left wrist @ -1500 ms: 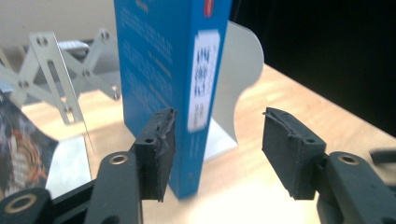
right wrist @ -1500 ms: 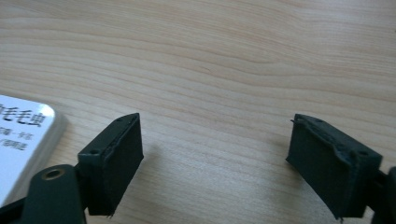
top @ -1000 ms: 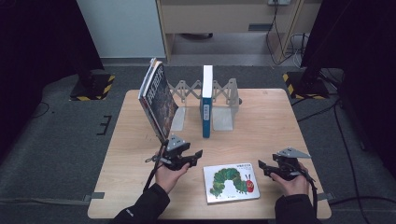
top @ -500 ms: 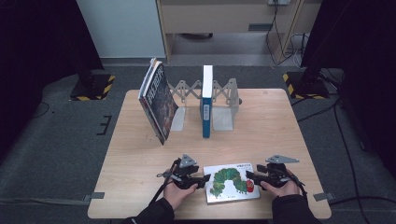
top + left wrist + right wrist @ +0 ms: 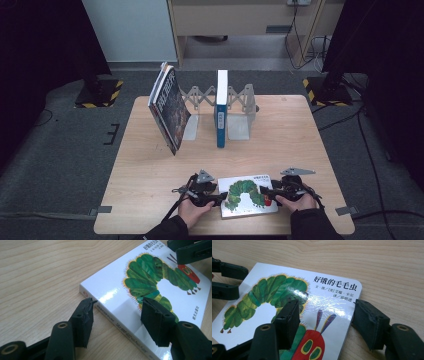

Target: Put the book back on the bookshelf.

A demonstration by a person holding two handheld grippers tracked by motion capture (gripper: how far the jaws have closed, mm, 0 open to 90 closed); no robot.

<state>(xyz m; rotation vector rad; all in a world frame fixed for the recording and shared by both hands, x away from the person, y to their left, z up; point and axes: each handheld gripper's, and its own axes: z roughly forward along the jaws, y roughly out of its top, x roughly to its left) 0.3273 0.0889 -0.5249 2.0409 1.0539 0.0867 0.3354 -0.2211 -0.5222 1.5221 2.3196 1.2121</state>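
Both hands have dropped and drawn in since a second ago, from apart on either side of the book [image 5: 247, 196] to its two short ends. It lies flat, cover up, near the front edge of the surface [image 5: 150, 165], between the hands. Each claw straddles an edge without pressing: the left claw [image 5: 116, 318] has just been closing, one jaw over the cover and one off the spine side above the wood; the right claw [image 5: 325, 321] has just been opening slightly, one jaw above the cover, the other beyond the rounded corner. Both are open, nothing gripped.

Well behind, a folding rack [image 5: 235, 102] stands near the far edge with a blue book [image 5: 221, 112] upright in it and a dark book [image 5: 170, 112] leaning at its left end. Bare wood lies between rack and book. Little room is left between the book and the front edge; the left half of the surface is free.
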